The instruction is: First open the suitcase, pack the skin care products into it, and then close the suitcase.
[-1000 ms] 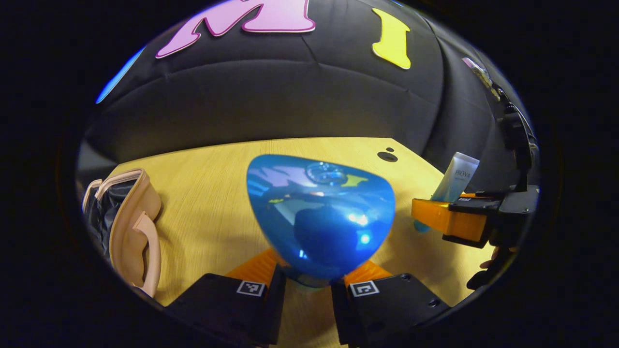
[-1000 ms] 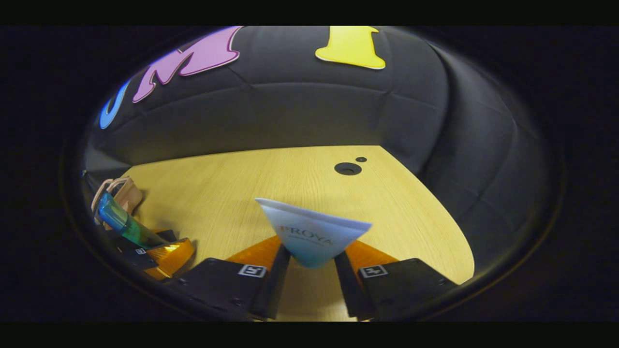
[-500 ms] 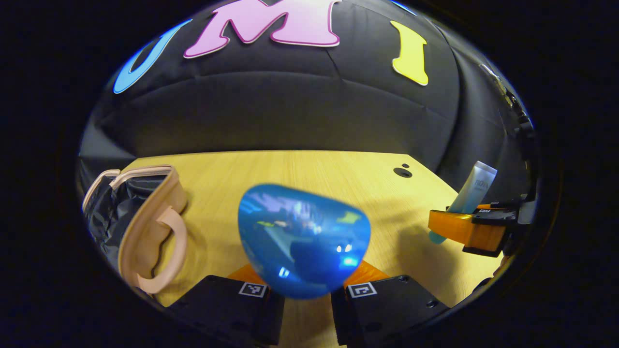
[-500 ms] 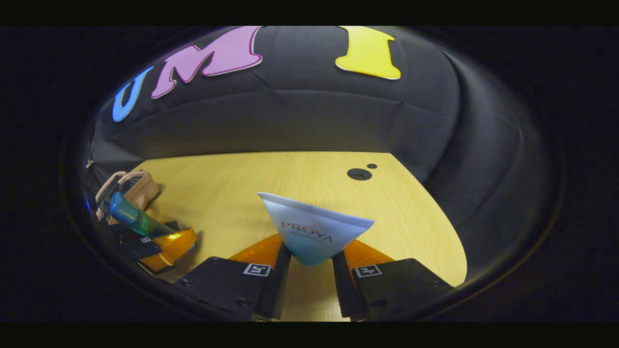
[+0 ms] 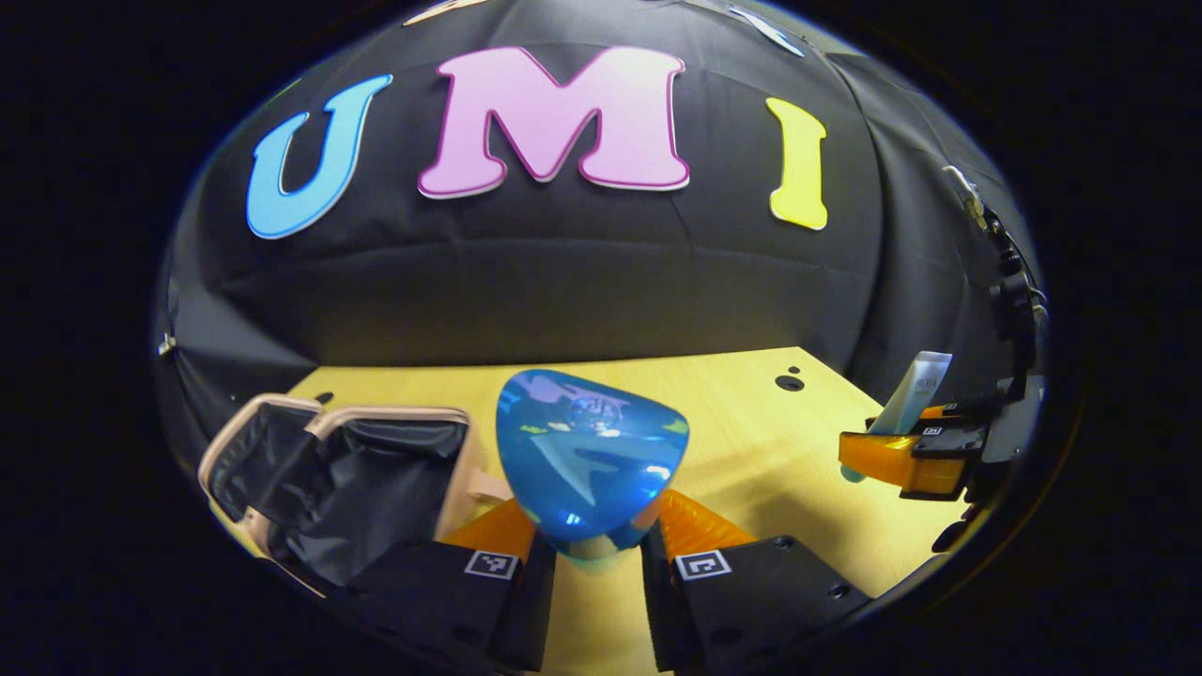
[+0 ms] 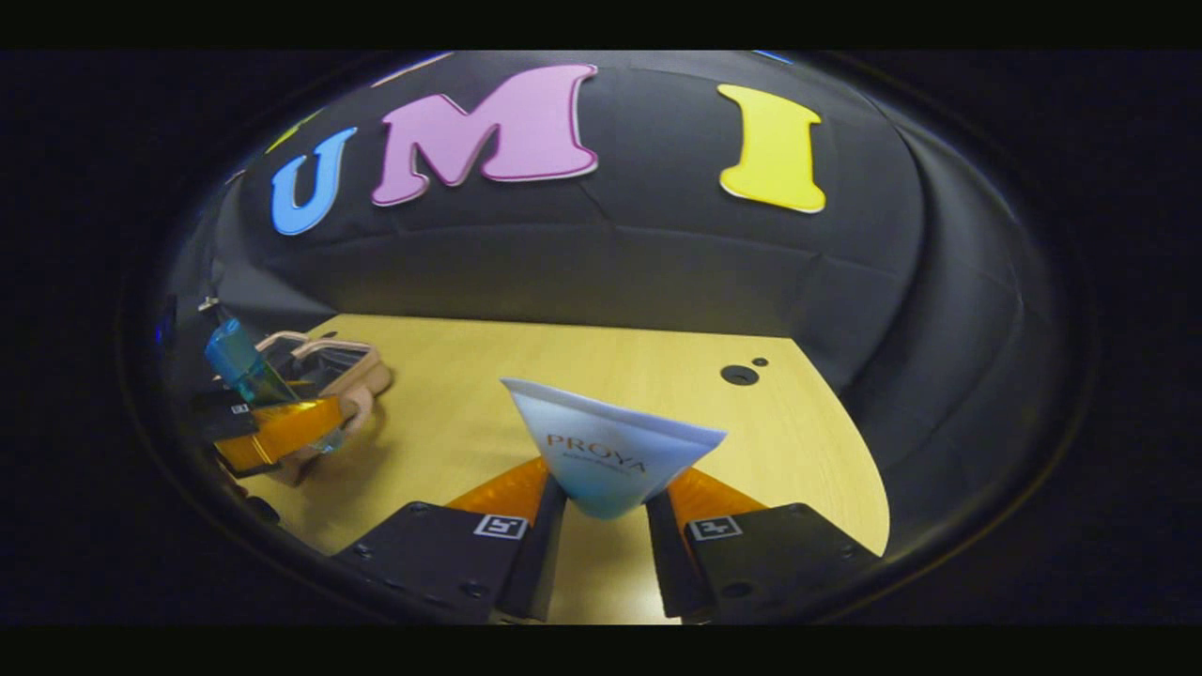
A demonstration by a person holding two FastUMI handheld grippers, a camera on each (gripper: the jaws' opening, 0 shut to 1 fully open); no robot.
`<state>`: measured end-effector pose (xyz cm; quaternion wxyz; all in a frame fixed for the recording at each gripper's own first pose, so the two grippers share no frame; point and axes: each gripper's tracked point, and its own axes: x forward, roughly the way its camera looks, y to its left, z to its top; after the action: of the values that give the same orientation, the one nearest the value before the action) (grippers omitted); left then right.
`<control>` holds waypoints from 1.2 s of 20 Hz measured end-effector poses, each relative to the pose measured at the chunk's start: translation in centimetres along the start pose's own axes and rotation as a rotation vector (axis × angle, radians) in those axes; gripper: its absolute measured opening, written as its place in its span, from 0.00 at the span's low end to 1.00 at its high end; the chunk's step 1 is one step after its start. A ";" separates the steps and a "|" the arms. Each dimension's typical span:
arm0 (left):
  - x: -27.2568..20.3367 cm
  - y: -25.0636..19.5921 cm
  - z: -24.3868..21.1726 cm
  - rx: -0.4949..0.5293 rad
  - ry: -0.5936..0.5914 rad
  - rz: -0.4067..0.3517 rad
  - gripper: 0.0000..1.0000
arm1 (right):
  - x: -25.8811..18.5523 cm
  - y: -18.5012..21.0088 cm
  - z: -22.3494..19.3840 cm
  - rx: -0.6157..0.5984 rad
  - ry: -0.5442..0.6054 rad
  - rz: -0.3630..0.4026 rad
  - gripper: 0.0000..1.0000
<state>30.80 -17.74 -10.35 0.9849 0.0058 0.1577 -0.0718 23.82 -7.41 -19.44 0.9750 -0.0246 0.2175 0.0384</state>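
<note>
left gripper (image 5: 595,549) closed on a glossy blue bottle (image 5: 590,460), held above the wooden table (image 5: 751,451); right gripper (image 6: 606,512) clamped on a pale tube (image 6: 610,455); beyond, at the table's left side, the beige suitcase (image 5: 329,469) is seen open, its dark lining exposed.

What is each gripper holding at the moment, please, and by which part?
Left gripper: blue bottle, near its lower end. Right gripper: white tube, near its lower end.
</note>
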 end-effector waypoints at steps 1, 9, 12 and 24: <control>-1.2 1.7 0.3 0.019 -0.007 0.029 0.46 | -0.7 1.3 0.4 -0.004 -0.008 0.020 0.47; -5.7 15.8 -1.6 -0.054 0.046 0.169 0.46 | -6.0 12.5 3.7 -0.052 -0.078 0.147 0.47; -5.0 20.3 -3.5 -0.045 0.107 0.168 0.46 | -7.8 16.4 4.9 -0.049 -0.104 0.189 0.47; 1.0 25.1 -11.8 -0.023 0.515 0.131 0.46 | -14.0 22.0 0.6 0.069 -0.012 0.279 0.47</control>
<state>31.69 7.37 -22.18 0.9147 0.0230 0.4034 -0.0023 9.54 13.64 -13.67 0.9617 0.0395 0.2144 0.1661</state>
